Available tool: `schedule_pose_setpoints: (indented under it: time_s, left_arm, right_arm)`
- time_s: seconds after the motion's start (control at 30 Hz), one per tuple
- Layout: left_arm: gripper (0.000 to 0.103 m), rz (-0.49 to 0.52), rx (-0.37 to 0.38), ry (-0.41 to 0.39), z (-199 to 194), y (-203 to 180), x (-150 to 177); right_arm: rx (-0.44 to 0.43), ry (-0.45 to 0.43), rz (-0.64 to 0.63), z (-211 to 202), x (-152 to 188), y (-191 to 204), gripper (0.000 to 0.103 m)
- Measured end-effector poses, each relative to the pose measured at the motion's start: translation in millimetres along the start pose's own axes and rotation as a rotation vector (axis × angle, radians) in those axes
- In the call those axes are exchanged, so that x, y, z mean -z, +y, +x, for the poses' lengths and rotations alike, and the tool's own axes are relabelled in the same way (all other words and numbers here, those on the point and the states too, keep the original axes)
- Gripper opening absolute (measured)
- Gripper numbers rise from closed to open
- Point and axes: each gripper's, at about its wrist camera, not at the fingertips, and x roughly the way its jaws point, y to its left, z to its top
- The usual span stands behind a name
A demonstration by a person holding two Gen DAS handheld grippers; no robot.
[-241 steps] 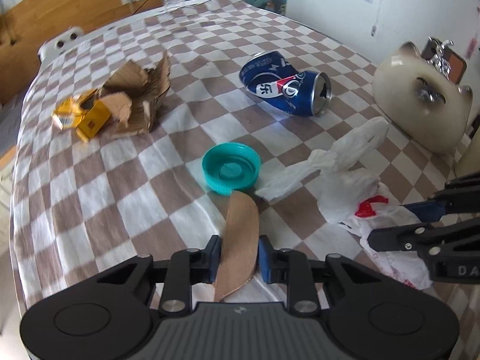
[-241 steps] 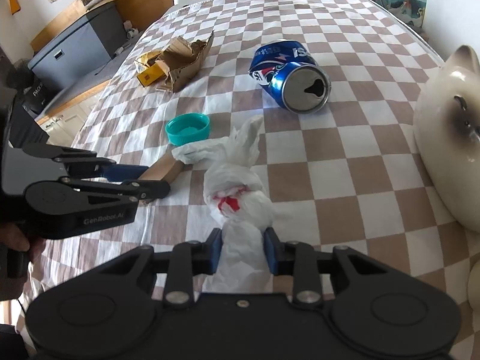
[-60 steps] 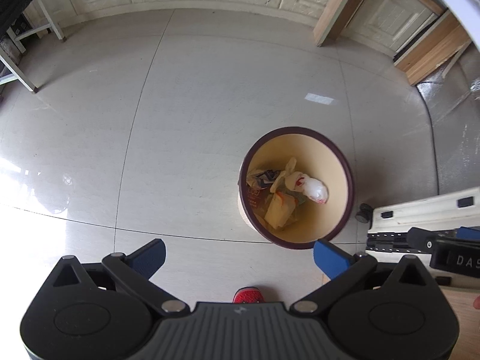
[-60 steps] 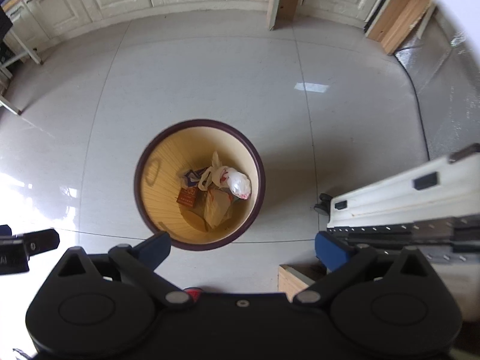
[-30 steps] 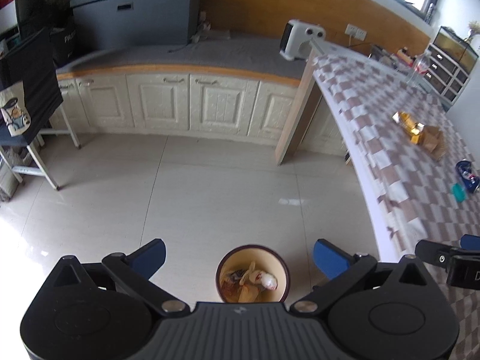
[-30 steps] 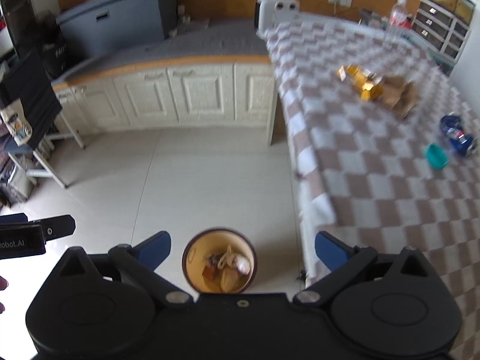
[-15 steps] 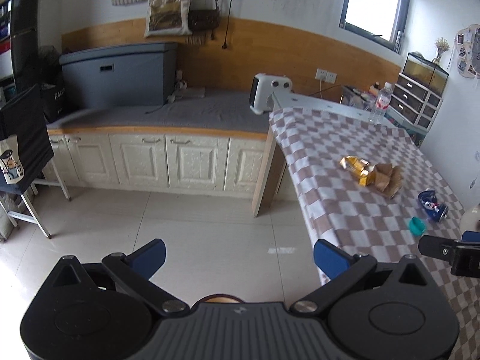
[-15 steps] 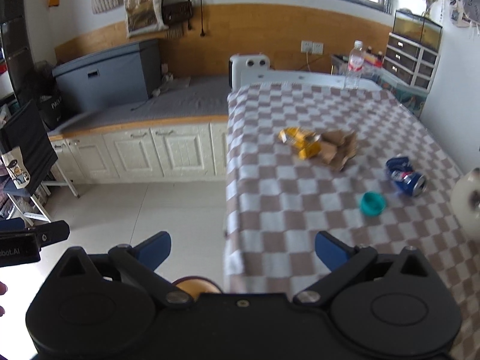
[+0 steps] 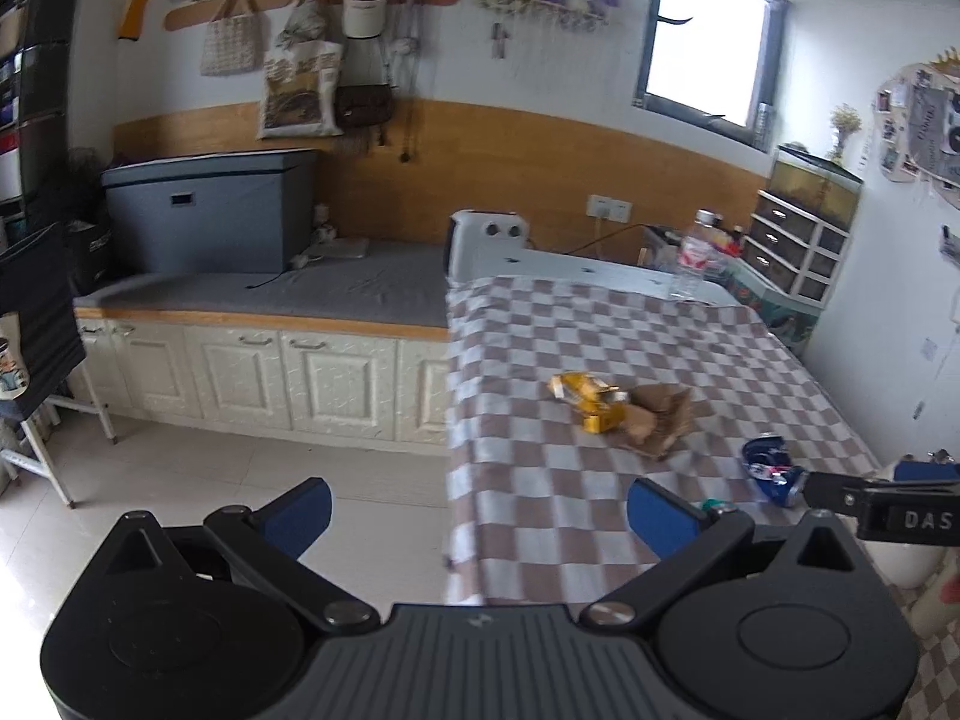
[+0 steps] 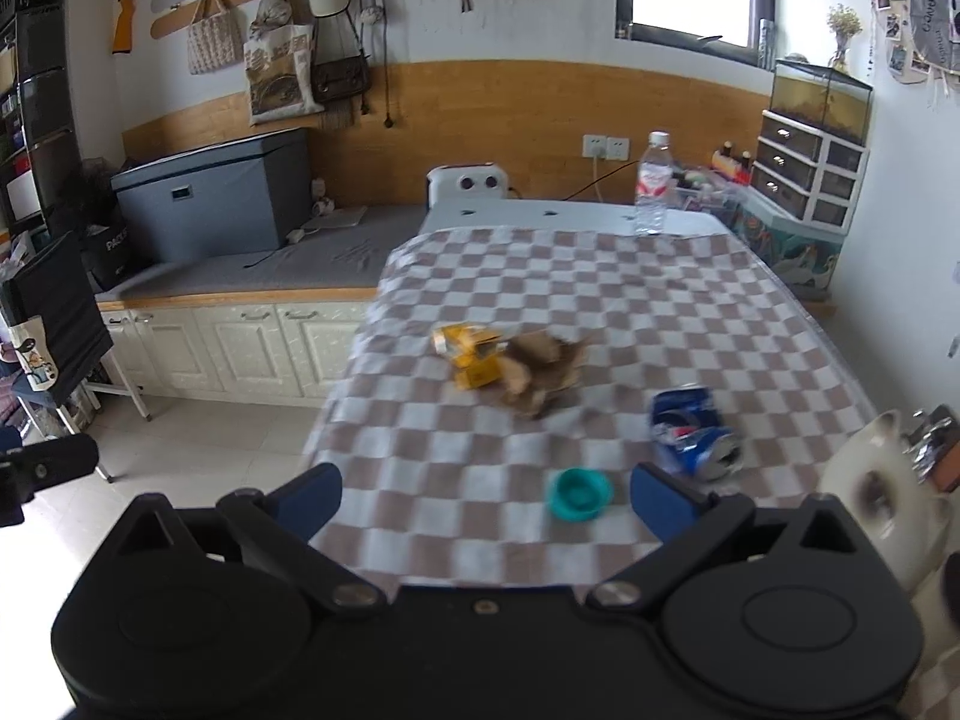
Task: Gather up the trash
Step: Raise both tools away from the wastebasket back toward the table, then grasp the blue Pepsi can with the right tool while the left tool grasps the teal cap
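Left wrist view: left gripper (image 9: pixel 477 507) hovering level beside table edge, jaws spread wide, gripping nothing.
Trash: yellow wrapper (image 9: pixel 591 401), torn cardboard (image 9: pixel 660 420), blue can (image 9: pixel 771 468) lying on checkered cloth (image 9: pixel 600 330).
Right wrist view: right gripper (image 10: pixel 483 495) hanging over cloth, jaws released; teal cap (image 10: pixel 579 493) lying just beside can.

"DAS" on right hand-held gripper (image 9: pixel 918 516).

White walls (image 9: pixel 540 60) carry a wood wainscot (image 10: pixel 510 114) and hung bags (image 9: pixel 300 90). A bright window (image 9: pixel 708 60) lights the pale tiled floor (image 9: pixel 240 480). Cream cabinets (image 9: pixel 270 378) support a grey box (image 9: pixel 210 210); a drawer unit (image 10: pixel 810 174) stands right.
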Motion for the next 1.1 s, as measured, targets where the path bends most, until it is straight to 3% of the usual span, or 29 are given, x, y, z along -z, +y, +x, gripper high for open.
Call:
schedule_pose_setpoints:
  time_s: [0.27, 0.43, 0.53, 0.77, 0.9, 1.1]
  left_arm:
    - [0.103, 0.122, 0.110, 0.012, 31.0, -85.0, 3.3]
    - [0.102, 0.170, 0.220, 0.034, 64.7, -122.3, 8.2]
    - [0.091, 0.189, 0.266, 0.047, 89.9, -140.8, 11.6]
    - [0.082, 0.225, 0.293, 0.113, 139.8, -160.8, 17.4]
    - [0.079, 0.278, 0.290, 0.147, 162.6, -169.8, 23.3]
    - [0.068, 0.360, 0.316, 0.215, 196.5, -183.2, 37.0]
  right_arm:
    - [0.050, -0.026, -0.008, 22.9, -9.0, -84.7, 0.103]
    - [0.080, -0.008, -0.002, 55.3, -27.0, -128.3, 0.103]
    - [0.061, 0.010, -0.002, 82.4, -40.1, -149.1, 0.089]
    - [0.019, 0.188, -0.098, 170.7, -55.0, -160.9, 0.084]
    - [0.040, 0.343, -0.169, 227.3, -48.1, -154.4, 0.083]
    - [0.056, 0.490, -0.261, 286.3, -34.4, -146.8, 0.080]
